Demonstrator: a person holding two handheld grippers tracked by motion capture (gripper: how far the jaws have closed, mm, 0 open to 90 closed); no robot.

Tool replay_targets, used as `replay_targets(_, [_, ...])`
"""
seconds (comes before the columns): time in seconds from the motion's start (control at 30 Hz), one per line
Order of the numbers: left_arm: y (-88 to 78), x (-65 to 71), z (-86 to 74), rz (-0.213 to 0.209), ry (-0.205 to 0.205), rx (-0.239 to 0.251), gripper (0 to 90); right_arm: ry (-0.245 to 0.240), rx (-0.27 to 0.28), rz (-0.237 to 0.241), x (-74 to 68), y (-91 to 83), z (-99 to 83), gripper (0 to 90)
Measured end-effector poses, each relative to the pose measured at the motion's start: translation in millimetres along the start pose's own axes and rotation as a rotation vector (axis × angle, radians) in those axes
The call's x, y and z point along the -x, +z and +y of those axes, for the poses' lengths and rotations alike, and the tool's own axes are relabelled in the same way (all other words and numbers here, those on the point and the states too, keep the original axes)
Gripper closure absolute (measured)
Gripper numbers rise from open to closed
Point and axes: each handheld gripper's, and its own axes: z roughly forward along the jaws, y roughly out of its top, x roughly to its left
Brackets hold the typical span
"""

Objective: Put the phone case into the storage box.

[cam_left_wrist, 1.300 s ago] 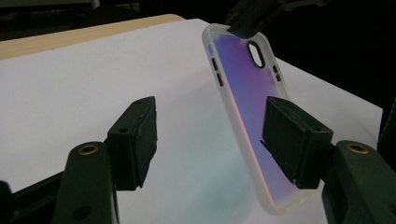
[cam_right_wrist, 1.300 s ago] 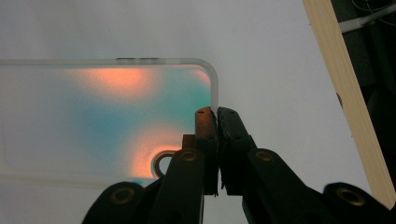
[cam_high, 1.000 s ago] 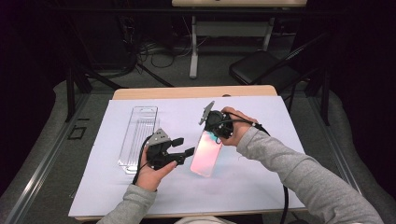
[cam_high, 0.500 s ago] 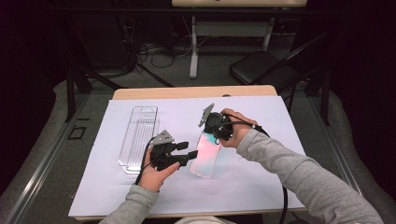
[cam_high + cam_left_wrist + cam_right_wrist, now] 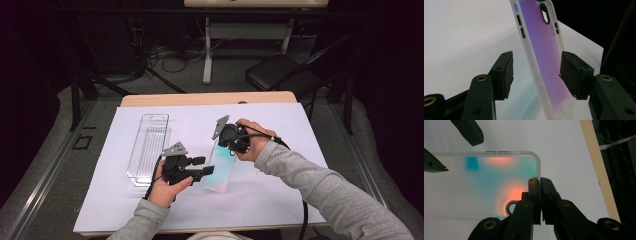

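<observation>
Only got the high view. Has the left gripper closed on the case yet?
Observer: No. In the left gripper view the case stands between the jaws of the left gripper, which have just been closing. One pad is apart from it and the other looks to be at its edge.
Operator: Right side holding?
Observer: Yes. The right gripper is shut on the case's end rim, beside the camera cutout.
Operator: Which edge faces the free pad?
Observer: The long frosted edge with the button slots.
</observation>
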Motion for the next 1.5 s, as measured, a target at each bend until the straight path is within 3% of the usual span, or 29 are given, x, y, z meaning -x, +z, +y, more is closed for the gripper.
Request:
replay_targets(0.47, [2.7,-1.5,-3.3,-0.035,-0.033,-0.036,50.2,-0.053,0.031,-0.029,-8.9,-4.3,1.3,87.8])
replay_targets(0.9, [5.9,-2.8,-4.7,-0.075,-0.067,-0.055,54.2,-0.072,0.04,-0.031,-14.4,-2.7,3.7,87.8])
replay_targets(1.5, [2.8,-8.5,-5.0,-0.127,-0.175,-0.083,63.4,-0.092,0.074,-0.04,-18.1,-3.5,5.0,87.8])
